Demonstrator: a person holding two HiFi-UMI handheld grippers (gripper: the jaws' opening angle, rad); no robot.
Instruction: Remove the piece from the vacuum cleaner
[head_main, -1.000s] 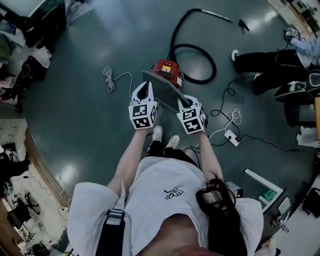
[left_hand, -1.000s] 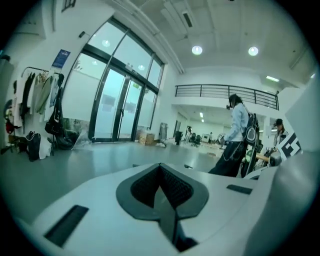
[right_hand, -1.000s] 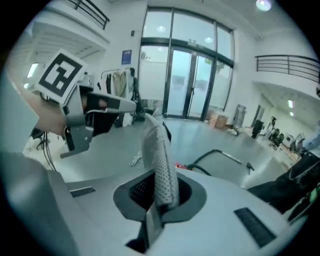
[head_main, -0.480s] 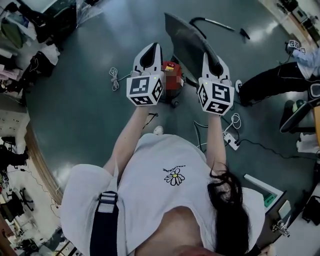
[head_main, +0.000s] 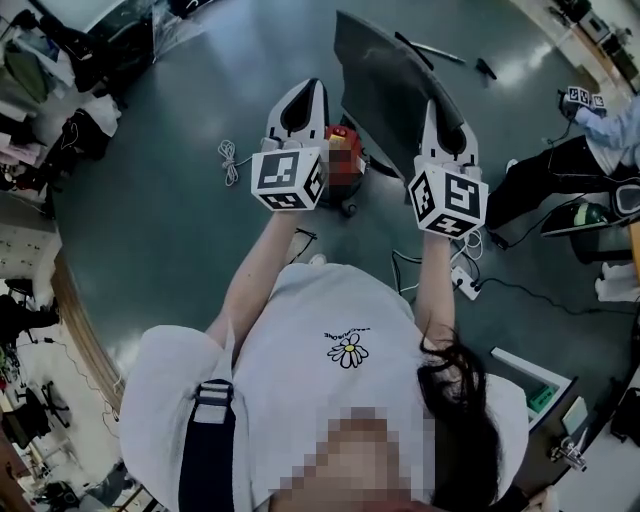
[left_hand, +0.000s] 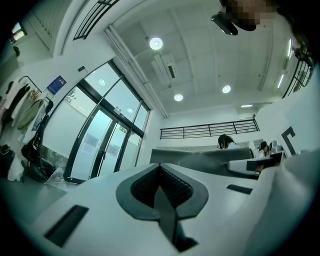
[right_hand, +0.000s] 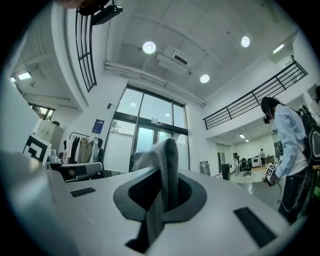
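Your right gripper (right_hand: 161, 175) is pinching the piece (head_main: 385, 85), a flat grey mesh panel. In the right gripper view, the panel's edge stands up out of the closed jaws. In the head view the panel runs from that gripper toward 11 o'clock, tilted and held up at gripper height above the floor.

Your left gripper (left_hand: 161, 172) has its jaws pressed together with nothing showing between them. In the head view a strip of floor shows between it and the panel's near edge. In the left gripper view the panel passes beyond the tip at about 2 o'clock.

You hold both grippers raised in front of you, the left at 11 o'clock and the right at 1 o'clock.

The red vacuum cleaner (head_main: 345, 134) sits on the floor at 12 o'clock, between the two grippers. Its wand (head_main: 440, 50) lies farther off at 1 o'clock. A coiled white cable (head_main: 230, 155) lies at 10 o'clock, and a power strip (head_main: 465, 283) lies just right of your right arm.
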